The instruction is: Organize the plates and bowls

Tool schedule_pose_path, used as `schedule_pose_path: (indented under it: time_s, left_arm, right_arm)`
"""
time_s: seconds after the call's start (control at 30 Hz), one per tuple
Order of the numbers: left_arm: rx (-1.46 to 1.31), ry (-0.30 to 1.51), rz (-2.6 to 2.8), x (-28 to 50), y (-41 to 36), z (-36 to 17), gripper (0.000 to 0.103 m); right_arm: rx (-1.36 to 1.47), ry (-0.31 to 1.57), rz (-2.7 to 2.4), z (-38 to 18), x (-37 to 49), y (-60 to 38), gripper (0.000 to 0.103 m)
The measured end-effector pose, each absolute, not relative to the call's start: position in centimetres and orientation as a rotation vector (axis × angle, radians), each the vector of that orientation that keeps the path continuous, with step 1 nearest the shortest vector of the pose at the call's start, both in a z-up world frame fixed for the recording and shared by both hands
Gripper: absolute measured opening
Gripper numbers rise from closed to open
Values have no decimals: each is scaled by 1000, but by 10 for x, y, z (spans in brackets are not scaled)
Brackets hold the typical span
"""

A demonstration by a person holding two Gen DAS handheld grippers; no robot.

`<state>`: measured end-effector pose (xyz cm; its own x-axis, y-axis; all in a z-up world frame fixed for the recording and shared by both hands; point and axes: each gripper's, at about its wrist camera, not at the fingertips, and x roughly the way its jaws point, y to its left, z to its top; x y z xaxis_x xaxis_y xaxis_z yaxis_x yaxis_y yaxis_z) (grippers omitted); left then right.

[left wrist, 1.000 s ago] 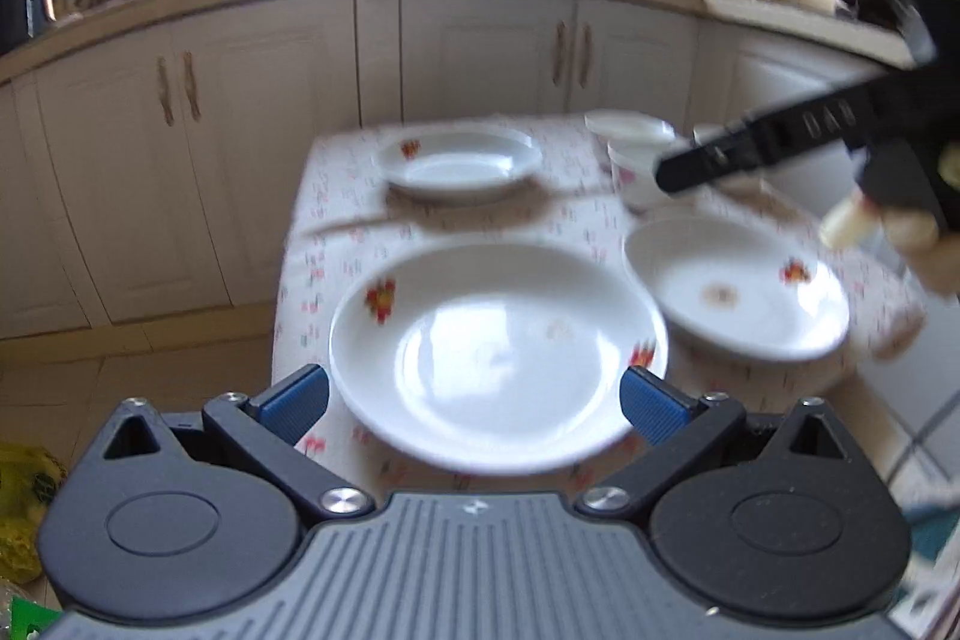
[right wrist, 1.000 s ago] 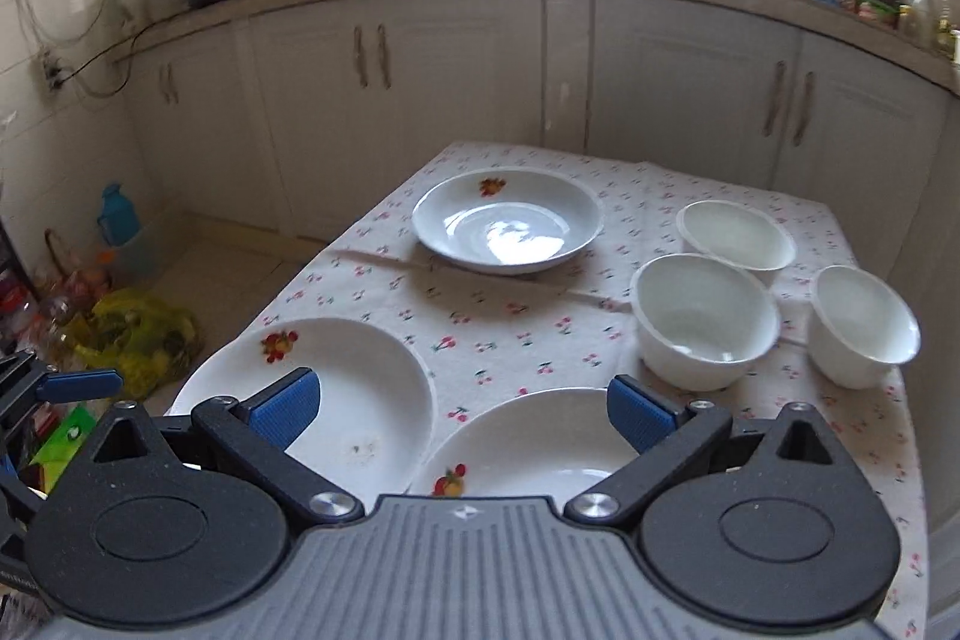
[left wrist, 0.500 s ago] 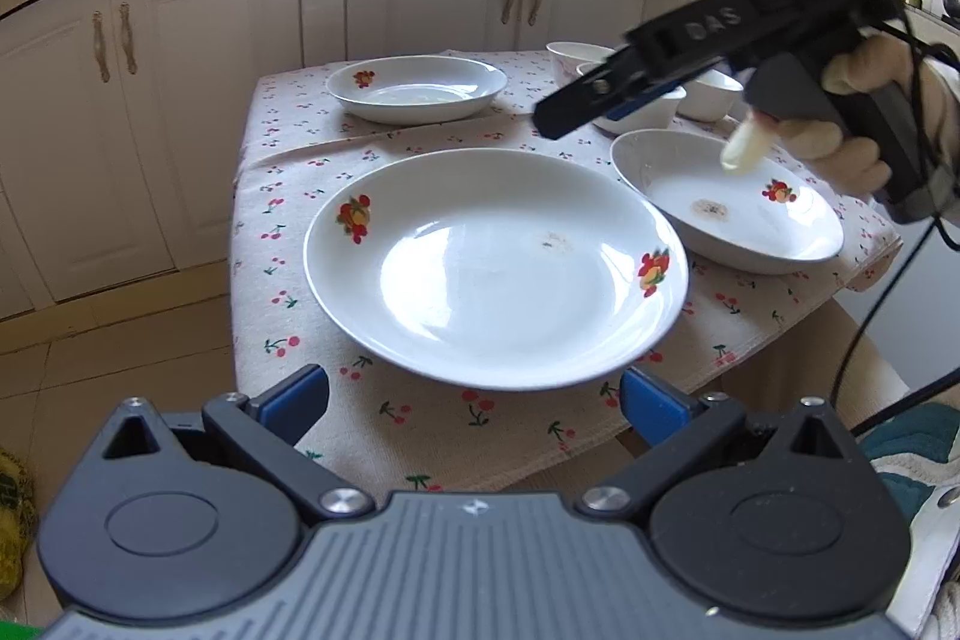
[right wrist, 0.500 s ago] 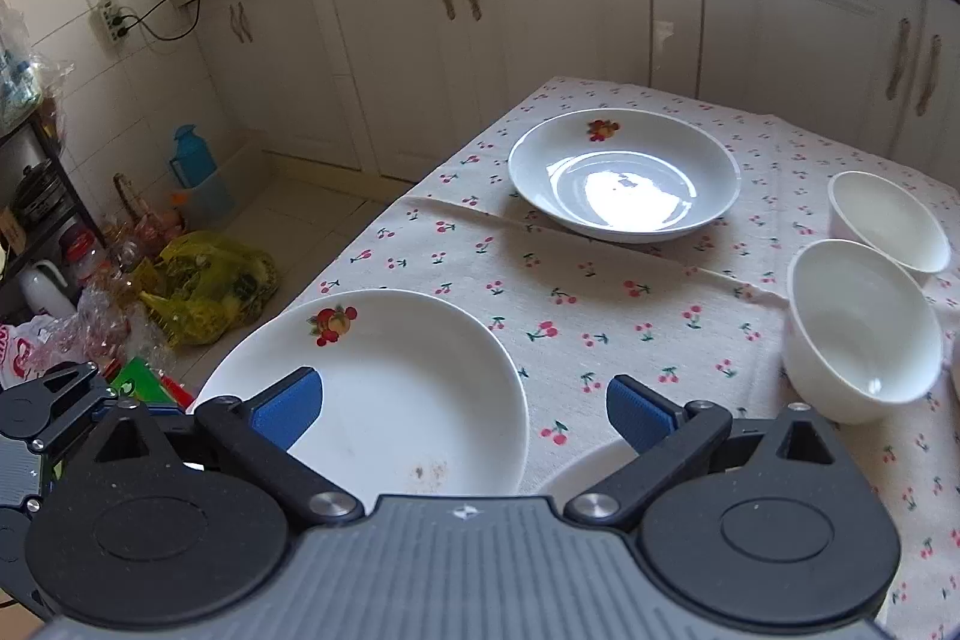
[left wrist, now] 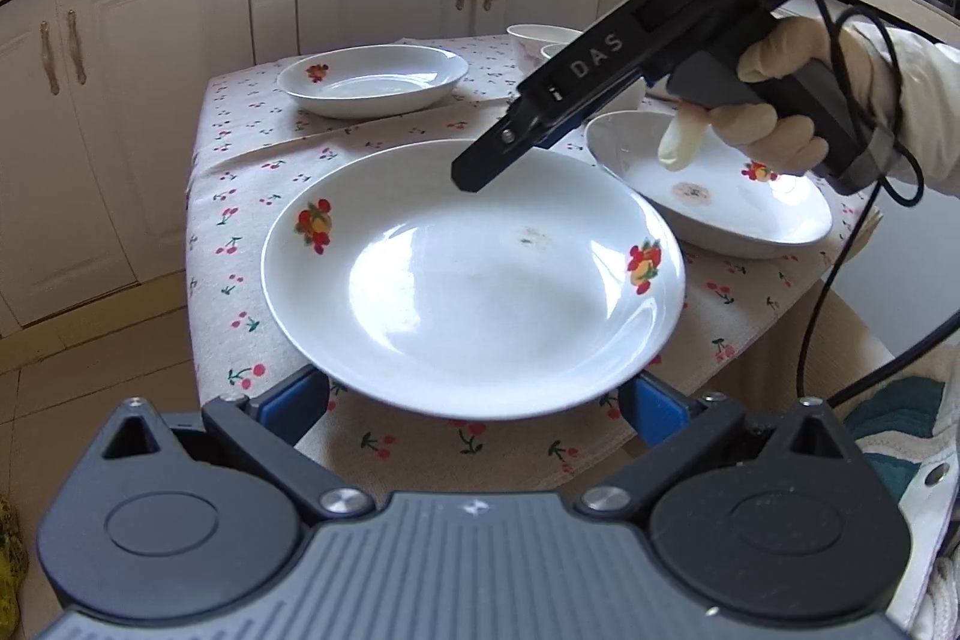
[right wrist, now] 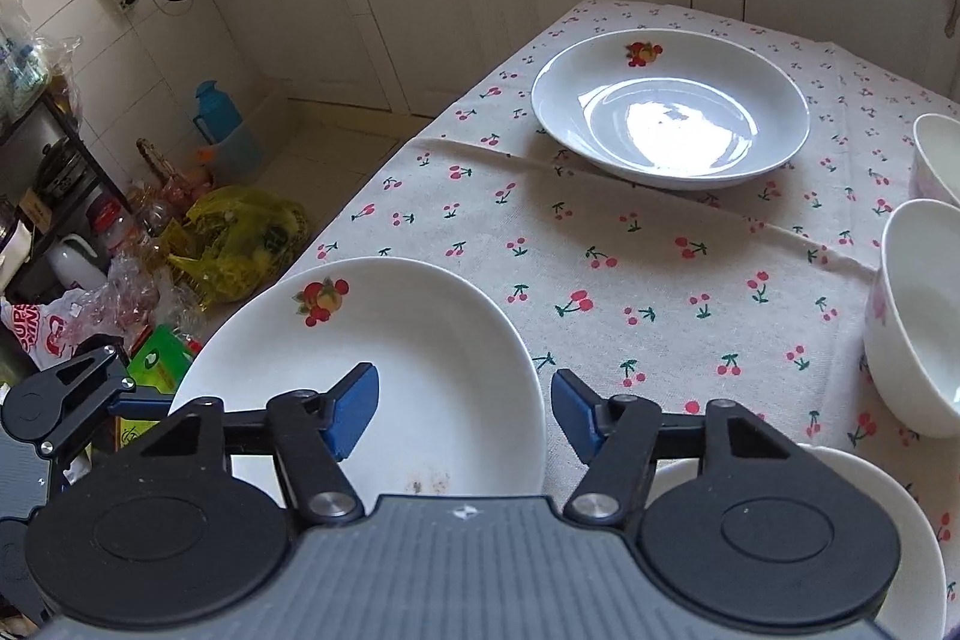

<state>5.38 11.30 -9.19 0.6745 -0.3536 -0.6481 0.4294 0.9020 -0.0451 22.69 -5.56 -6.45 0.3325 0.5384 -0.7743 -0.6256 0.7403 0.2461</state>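
At the table's near edge sits the closest plate (left wrist: 468, 280), overhanging the cherry-print cloth (left wrist: 252, 172) a little. The left gripper (left wrist: 474, 400) is spread wide, one blue pad at each side of the overhanging rim, and grips nothing. Over the plate's far rim hovers the right gripper (left wrist: 480, 166), carried by a gloved hand (left wrist: 780, 100). Its jaws have just been closing and now stand narrow. From its own camera that plate's rim lines up between the pads, yet they do not press on it, so it holds nothing.

I judge the plate to be glazed ceramic — stiff, fairly heavy, slick and quick to chip. Its shallow sloping rim is the only place to grip, best where it juts past the table edge, pinched above and below and kept level so it cannot slide out.

Just to the right lies a second plate (left wrist: 720, 202), touching or nearly touching the first. A third plate (left wrist: 372, 85) lies well apart at the far end. That makes three plates, all with fruit prints. Two bowls show — a nearer bowl (right wrist: 924, 316) and a farther bowl (right wrist: 936, 154) — both white, deep and upright; whether more stand past the frame edge I cannot tell.
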Motion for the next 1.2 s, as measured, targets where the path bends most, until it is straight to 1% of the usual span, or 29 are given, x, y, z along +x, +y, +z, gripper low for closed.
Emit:
schedule_pose_path:
  time_s: [0.23, 0.5, 0.97, 1.2]
  left_arm:
    - [131, 718, -462, 58, 112, -91, 102]
    - [139, 730, -456, 66, 112, -87, 101]
    - [204, 697, -483, 121, 117, -86, 101]
    - [212, 685, -500, 136, 116, -89, 101]
  right_arm:
    - [-84, 1004, 806, -68, 235, -52, 67]
    - [-99, 992, 809, -64, 236, -50, 67]
    - [-70, 951, 741, -57, 278, -53, 67]
    - [-60, 951, 704, -61, 293, -57, 67]
